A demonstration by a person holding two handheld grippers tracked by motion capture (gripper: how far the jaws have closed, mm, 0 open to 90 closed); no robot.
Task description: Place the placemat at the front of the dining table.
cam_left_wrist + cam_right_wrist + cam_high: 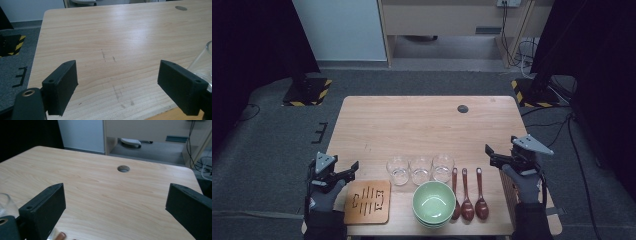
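At the near left corner of the pale wooden table (427, 120), the left gripper (347, 172) hovers in a gloved hand, jaws spread wide apart and holding nothing. In the left gripper view (117, 82) bare tabletop stretches ahead of the jaws, with the table's left edge just to their left. Just right of this gripper lies a square orange-brown wooden trivet with cut slots (368, 201), its near edge close to the table's near edge. Further right stand three clear drinking glasses (420, 169) in a touching row running left to right. In front of them sits a stack of pale green ceramic bowls (433, 202), at the near edge. Beside the bowls lie three dark brown wooden spoons (467, 194), parallel, long axes running front to back, bowls towards the person, handles pointing away. Just right of the spoons, the right gripper (490, 152) hovers near the table's right edge, jaws wide apart and empty. The right gripper view (115, 202) shows open tabletop ahead, with a round cable hole (123, 168) far off.
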